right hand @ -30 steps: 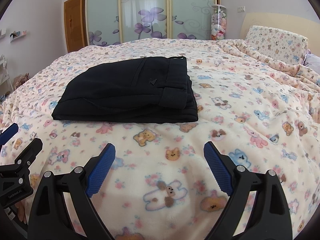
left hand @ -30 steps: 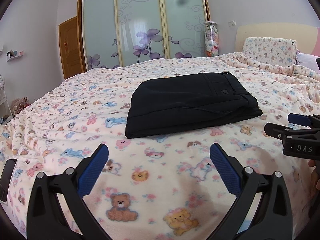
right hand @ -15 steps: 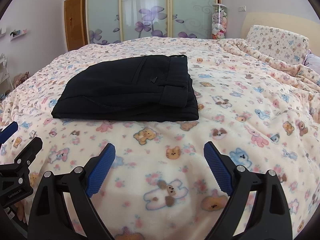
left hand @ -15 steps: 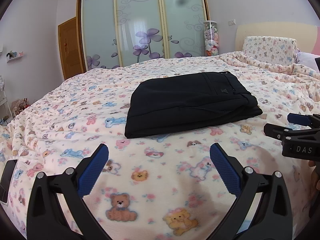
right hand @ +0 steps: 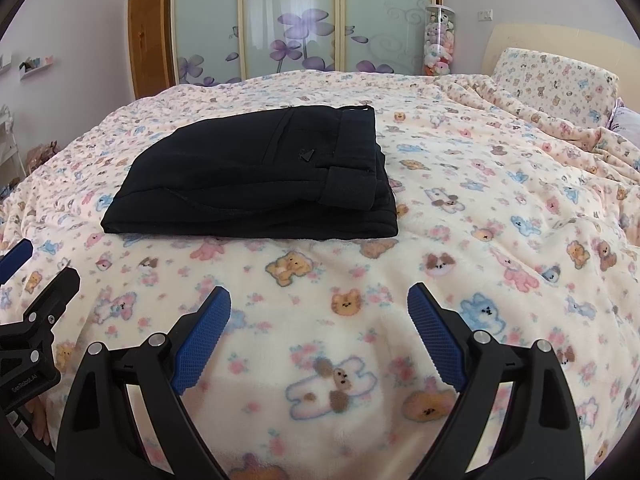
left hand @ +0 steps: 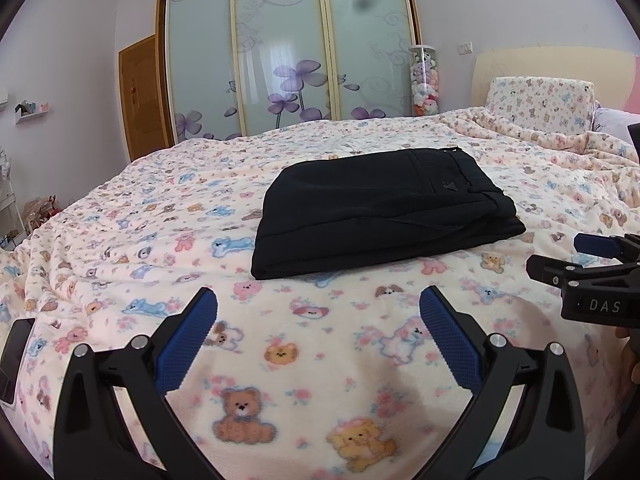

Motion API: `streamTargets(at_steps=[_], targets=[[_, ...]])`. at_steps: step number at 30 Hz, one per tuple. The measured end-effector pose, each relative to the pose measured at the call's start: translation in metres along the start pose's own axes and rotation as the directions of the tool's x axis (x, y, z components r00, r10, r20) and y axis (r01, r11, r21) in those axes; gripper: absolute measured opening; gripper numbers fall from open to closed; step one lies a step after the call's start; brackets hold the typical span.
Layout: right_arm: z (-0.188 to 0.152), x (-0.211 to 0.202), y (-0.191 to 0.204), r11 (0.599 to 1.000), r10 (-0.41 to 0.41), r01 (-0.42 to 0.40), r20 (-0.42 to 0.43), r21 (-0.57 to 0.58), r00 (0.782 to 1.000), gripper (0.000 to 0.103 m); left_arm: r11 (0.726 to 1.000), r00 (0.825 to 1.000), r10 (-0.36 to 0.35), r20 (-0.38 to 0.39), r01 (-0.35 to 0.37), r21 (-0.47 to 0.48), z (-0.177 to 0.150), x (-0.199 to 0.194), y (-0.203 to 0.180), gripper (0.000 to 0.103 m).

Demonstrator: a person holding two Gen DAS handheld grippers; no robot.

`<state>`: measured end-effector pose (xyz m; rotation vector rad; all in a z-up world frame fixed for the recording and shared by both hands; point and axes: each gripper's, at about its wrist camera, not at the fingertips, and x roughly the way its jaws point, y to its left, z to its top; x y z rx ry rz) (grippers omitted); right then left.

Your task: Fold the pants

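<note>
Black pants (left hand: pixel 380 210) lie folded into a flat rectangle on the bear-print blanket (left hand: pixel 312 344), waistband toward the right; they also show in the right wrist view as the pants (right hand: pixel 260 184). My left gripper (left hand: pixel 318 304) hovers open over the blanket, short of the pants' near edge, holding nothing. My right gripper (right hand: pixel 319 300) is open too, back from the pants with nothing between its blue pads. The right gripper (left hand: pixel 592 256) shows at the right edge of the left wrist view, and the left gripper (right hand: pixel 28 276) at the left edge of the right wrist view.
A dark phone (left hand: pixel 14 350) lies on the blanket at far left. A pillow (left hand: pixel 540 100) and headboard stand at back right. Sliding wardrobe doors (left hand: pixel 288 52) and a tube of plush toys (left hand: pixel 425 80) stand behind the bed. A hand (left hand: pixel 628 364) shows at the right edge.
Both grippers stay open and nearly still; the views shift only slightly. The pants have not moved.
</note>
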<state>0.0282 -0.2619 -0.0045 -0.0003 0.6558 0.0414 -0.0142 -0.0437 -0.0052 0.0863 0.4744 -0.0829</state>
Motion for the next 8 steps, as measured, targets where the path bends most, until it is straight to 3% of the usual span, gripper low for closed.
streamTargets(at_steps=[8], targets=[[0.0001,0.0019,-0.0030,1.000,0.003,-0.003,-0.002,-0.002,1.000,0.092,1.000,1.000,-0.014,-0.009,0.014,0.012,0.0028,0.0020,0.0014,0.101]])
